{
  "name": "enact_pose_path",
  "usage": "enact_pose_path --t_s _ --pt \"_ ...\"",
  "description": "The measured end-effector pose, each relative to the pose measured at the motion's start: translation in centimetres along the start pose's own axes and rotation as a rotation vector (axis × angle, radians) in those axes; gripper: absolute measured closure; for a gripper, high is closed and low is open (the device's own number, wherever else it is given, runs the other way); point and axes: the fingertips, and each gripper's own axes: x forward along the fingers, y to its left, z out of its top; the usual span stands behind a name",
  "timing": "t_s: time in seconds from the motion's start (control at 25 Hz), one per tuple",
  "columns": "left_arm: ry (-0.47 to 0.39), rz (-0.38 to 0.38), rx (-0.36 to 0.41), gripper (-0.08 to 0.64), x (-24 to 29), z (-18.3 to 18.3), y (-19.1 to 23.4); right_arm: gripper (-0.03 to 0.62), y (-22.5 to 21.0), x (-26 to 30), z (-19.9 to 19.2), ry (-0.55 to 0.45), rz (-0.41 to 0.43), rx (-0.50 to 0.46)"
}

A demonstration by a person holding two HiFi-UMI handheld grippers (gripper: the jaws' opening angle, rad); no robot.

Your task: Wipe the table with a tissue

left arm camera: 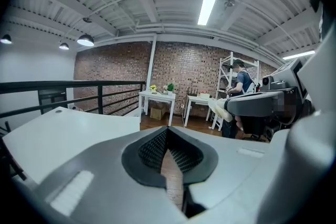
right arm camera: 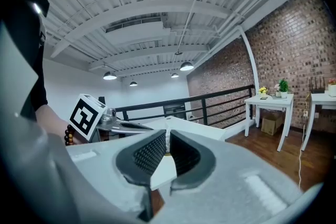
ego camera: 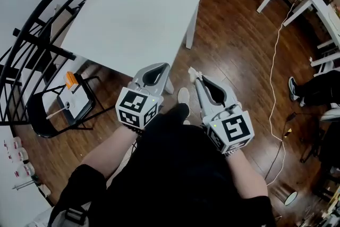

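Just off the near right corner of the white surface (ego camera: 133,24), over the wood floor (ego camera: 234,34), the right claw (ego camera: 194,76) is closed on what looks like a small crumpled tissue (ego camera: 192,70), pinched at its very tips. The left claw (ego camera: 159,66) is closed too and carries nothing; its own view shows only floor through the gap behind the touching tips. It points at that same corner from the near side.

The coming move turns on one relation: the whole surface lies ahead and to the left of the tissue-bearing claw, with its long run stretching away toward the black railing (ego camera: 32,34). The right claw is aimed forward and slightly left, roughly at the corner. It probably needs to swing left and down before the tissue can meet the top.
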Motion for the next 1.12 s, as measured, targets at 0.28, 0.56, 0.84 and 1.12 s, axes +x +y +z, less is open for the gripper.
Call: enact_pose_path --t_s 0.28,0.56,0.84,1.12 --pt "-0.041 0.054 -0.076 0.548 5.2 0.5 2.1 0.578 -4.7 3.8 -0.6 0.079 0.085 -0.039" --pt "-0.052 0.157 -0.182 0.548 9.0 -0.6 7.9 0.578 -7.9 11.5 -0.5 0.2 0.196 -0.09" --pt "-0.065 0.262 -0.245 0.548 10.6 0.4 12.8 0.578 -9.2 18.3 1.8 0.252 0.319 -0.137" --pt "-0.096 0.377 -0.253 0.548 10.0 2.4 16.0 0.578 -9.7 23.0 3.4 0.256 0.416 -0.152"
